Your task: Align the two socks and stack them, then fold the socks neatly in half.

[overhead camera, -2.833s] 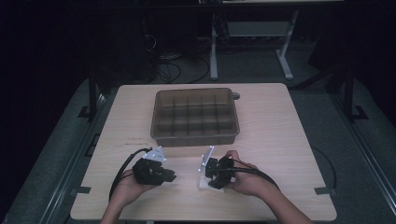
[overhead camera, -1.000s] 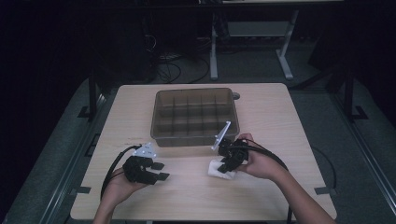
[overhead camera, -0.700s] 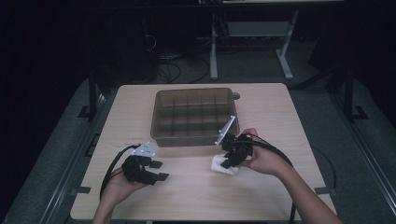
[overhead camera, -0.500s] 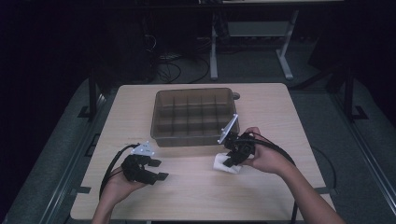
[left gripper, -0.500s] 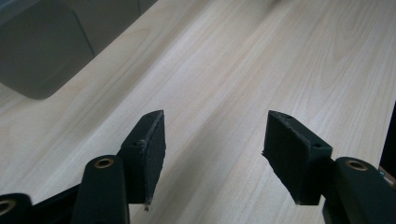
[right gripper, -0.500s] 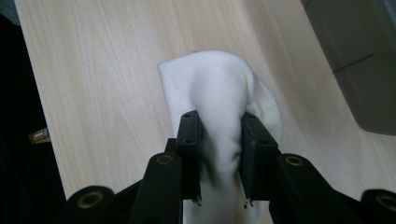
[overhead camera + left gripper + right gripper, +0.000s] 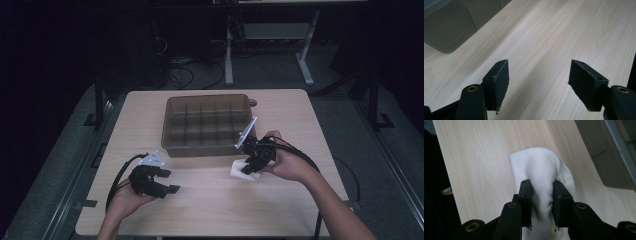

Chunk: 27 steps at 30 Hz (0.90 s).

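While starting at the near left of the tabletop (image 7: 225,210): finding the left gripper (image 7: 169,181) low over bare wood, with jaws that have just been opening and are now standing spread wide, nothing between them. Judging this hand as waiting, free of any load.

Moving farther in and to the right: seeing the right gripper (image 7: 541,195) pinching a bunched fold of the white cloth (image 7: 536,167), jaws pressing on it from both sides. Placing the cloth (image 7: 239,171) on or just above the tabletop, just in front of the right front corner of the compartment box (image 7: 205,146); not managing to tell whether its lower edge is touching the wood.

Reading the work as partly along: grasping done, carrying apparently under way, setting down somewhere, possibly into the box, remaining. Seeing nothing in the box's compartments from the high view.

Looking farthest, past the tabletop: making out desk legs and cables in the dark. Finding no brand, label or readable writing anywhere.
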### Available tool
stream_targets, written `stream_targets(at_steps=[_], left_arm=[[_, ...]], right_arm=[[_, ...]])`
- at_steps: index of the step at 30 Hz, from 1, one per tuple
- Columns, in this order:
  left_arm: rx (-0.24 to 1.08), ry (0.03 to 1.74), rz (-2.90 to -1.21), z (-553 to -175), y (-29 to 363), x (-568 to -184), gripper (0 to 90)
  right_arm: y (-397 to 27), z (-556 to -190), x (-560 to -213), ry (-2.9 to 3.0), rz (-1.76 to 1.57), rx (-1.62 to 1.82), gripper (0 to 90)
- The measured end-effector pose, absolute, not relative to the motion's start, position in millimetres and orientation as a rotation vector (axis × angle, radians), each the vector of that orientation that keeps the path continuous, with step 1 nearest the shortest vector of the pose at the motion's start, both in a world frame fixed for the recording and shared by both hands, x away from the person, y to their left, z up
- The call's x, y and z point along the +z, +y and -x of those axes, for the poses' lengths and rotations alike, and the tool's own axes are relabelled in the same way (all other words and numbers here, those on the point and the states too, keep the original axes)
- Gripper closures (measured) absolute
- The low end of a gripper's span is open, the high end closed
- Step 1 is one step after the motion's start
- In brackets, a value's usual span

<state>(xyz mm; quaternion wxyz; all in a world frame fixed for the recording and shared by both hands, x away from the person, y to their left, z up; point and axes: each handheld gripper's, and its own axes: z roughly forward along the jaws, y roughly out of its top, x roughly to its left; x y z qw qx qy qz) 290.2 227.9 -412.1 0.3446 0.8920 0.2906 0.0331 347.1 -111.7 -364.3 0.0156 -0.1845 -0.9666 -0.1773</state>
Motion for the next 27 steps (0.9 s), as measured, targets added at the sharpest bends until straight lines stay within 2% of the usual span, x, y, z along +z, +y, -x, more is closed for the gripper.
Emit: stream_targets(at_steps=[27], left_arm=[[0.092, 0.752, -2.312, -290, 232, -410, 31.1]], right_arm=[[-116, -356, -352, -3.0, 0.59, -0.579, 71.7]])
